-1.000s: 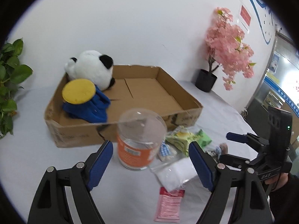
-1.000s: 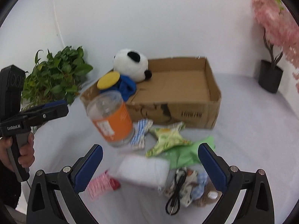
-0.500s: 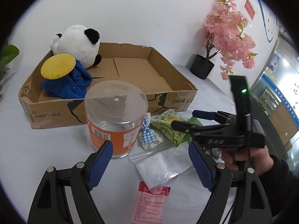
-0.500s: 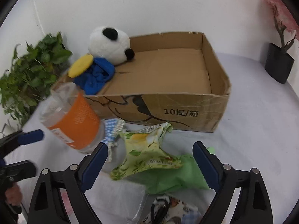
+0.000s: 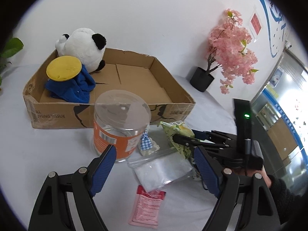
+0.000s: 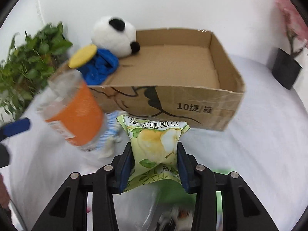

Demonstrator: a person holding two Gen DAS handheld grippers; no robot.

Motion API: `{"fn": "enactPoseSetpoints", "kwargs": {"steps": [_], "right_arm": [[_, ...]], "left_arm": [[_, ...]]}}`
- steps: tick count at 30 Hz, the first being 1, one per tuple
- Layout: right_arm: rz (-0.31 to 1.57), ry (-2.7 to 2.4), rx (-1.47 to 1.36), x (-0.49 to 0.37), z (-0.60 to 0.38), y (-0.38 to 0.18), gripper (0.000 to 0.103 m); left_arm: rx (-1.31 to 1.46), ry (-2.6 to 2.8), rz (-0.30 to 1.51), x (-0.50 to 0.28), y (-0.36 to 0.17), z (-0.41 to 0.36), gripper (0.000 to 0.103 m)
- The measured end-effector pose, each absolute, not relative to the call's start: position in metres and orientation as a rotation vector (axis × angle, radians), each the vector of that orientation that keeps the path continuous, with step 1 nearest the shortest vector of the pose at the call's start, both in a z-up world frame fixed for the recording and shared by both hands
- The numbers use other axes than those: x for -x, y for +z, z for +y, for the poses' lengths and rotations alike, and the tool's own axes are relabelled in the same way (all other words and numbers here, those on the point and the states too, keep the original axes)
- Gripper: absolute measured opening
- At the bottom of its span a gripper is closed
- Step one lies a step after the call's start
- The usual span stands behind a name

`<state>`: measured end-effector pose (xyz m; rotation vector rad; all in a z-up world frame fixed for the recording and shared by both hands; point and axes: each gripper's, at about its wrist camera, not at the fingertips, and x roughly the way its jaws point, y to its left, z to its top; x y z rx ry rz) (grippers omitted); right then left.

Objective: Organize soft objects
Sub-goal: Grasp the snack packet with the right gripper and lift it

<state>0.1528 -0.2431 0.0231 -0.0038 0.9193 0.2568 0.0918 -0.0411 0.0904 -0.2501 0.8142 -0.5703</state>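
Observation:
My right gripper (image 6: pixel 155 154) is shut on a green pear-print packet (image 6: pixel 156 140), in front of the cardboard box (image 6: pixel 192 104); it also shows in the left wrist view (image 5: pixel 184 140). The box holds a panda plush (image 6: pixel 113 36), a blue cloth (image 6: pixel 102 67) and a yellow round pad (image 6: pixel 82 55) at its left end. My left gripper (image 5: pixel 156 165) is open and empty above a clear zip bag (image 5: pixel 163 167), just before the orange-labelled jar (image 5: pixel 119 127). A blue checked fabric piece (image 5: pixel 146 144) lies beside the jar.
A pink sachet (image 5: pixel 148 206) lies near my left fingers. A pink blossom tree in a black pot (image 5: pixel 202 79) stands right of the box, a leafy plant (image 6: pixel 25 67) at its left. More green packaging (image 6: pixel 173 190) lies under my right gripper.
My right gripper moved forward and closed on the pear-print packet. My left gripper stayed open and shifted slightly.

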Motion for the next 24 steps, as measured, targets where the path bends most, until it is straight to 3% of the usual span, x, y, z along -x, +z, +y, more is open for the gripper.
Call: {"fn": "enactPoseSetpoints", "kwargs": {"steps": [5, 15, 17, 22, 24], "right_arm": [[0.850, 0.307, -0.075, -0.084, -0.248, 0.058, 0.040], [0.959, 0.294, -0.112, -0.002, -0.231, 0.017, 0.041], [0.939, 0.267, -0.093, 0.006, -0.230, 0.018, 0.041], [0.880, 0.208, -0.105, 0.004, -0.250, 0.026, 0.040], [0.840, 0.181, -0.119, 0.006, -0.264, 0.032, 0.040]], "left_arm": [[0.373, -0.705, 0.869, -0.083, 0.087, -0.045, 0.082], [0.494, -0.897, 1.211, -0.078, 0.023, -0.107, 0.079], [0.490, -0.890, 1.208, -0.079, 0.024, -0.115, 0.074], [0.425, -0.876, 1.187, -0.090, 0.031, -0.136, 0.038], [0.416, -0.884, 1.171, -0.099, 0.037, -0.145, 0.031]]}}
